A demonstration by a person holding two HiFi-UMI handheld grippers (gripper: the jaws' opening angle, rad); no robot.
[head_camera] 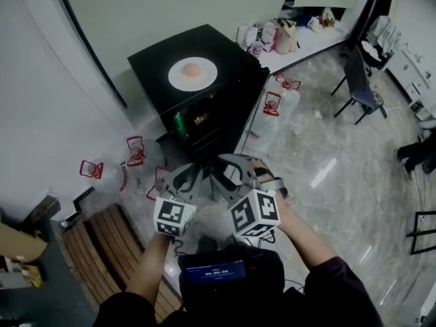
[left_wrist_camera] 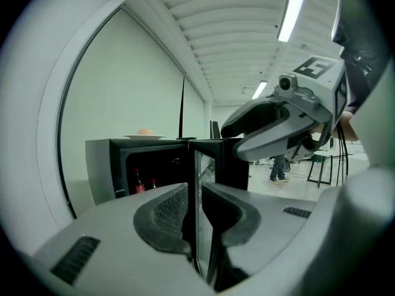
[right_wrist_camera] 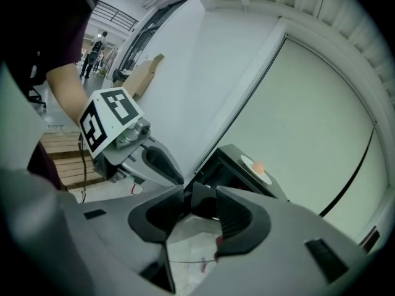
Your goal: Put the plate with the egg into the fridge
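Note:
A white plate point(head_camera: 204, 78) with an egg point(head_camera: 193, 69) sits on top of the black mini fridge point(head_camera: 228, 52). The fridge stands open, with bottles point(head_camera: 180, 125) showing inside. Both grippers hover side by side in front of it, apart from it. My left gripper point(head_camera: 185, 180) has only a narrow gap between its jaws and holds nothing. My right gripper point(head_camera: 235, 172) is open and empty. In the left gripper view the plate point(left_wrist_camera: 144, 137) sits on the fridge top and the door edge point(left_wrist_camera: 199, 165) shows beyond the left gripper point(left_wrist_camera: 195, 190). The right gripper view shows the egg point(right_wrist_camera: 259, 166) past the right gripper point(right_wrist_camera: 200, 205).
Water jugs with red handles stand on the floor to the fridge's right point(head_camera: 272, 107) and left point(head_camera: 102, 172). A wooden pallet point(head_camera: 102, 244) lies at the lower left. A chair point(head_camera: 357, 80) and a cluttered white table point(head_camera: 293, 39) are at the back right. A person point(left_wrist_camera: 279, 165) stands far off.

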